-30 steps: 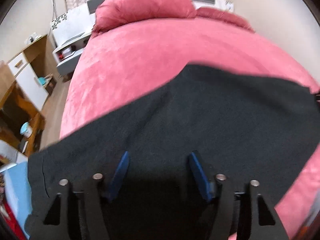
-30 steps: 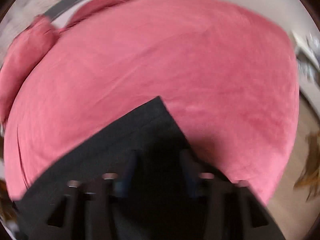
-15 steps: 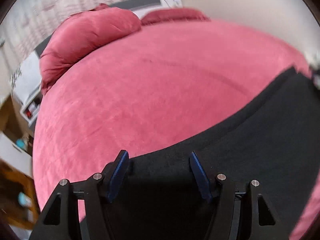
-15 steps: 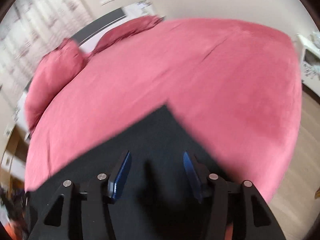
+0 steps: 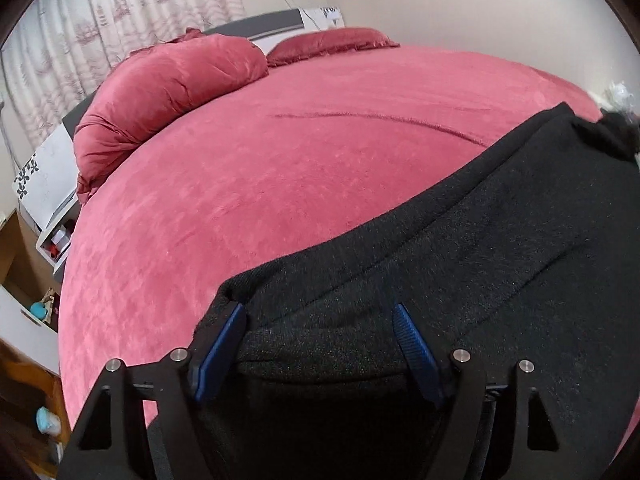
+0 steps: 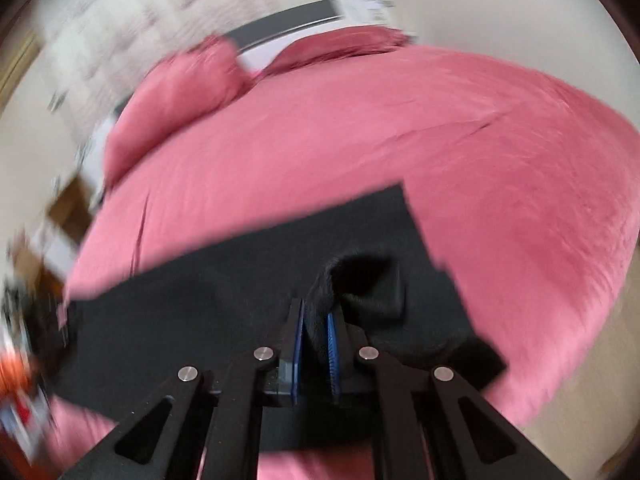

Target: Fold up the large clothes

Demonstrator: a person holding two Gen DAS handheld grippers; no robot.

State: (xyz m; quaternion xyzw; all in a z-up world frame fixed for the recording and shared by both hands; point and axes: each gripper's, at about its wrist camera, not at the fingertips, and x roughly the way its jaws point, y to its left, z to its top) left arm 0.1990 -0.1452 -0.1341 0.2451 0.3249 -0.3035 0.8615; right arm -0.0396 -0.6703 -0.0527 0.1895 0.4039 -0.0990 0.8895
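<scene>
The black garment (image 5: 460, 280) lies flat near the foot edge of the pink bed (image 5: 300, 160), folding barely begun: the right gripper (image 6: 316, 336) closing on a pinched-up edge, the left gripper (image 5: 320, 344) opening, straddling a corner ungripped.

My blue ribbed pads (image 5: 414, 346) flank the black woolly garment (image 5: 480, 280) — rose-pink plush bedspread (image 5: 280, 160) at twelve o'clock, white curtain (image 5: 100, 28) with mauve sprigs.

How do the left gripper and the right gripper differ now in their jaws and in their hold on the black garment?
The left gripper is wide and opening, the black garment unpinched between its pads; the right gripper is nearly shut, closing on a bunched fold. Both have blue pads.
</scene>
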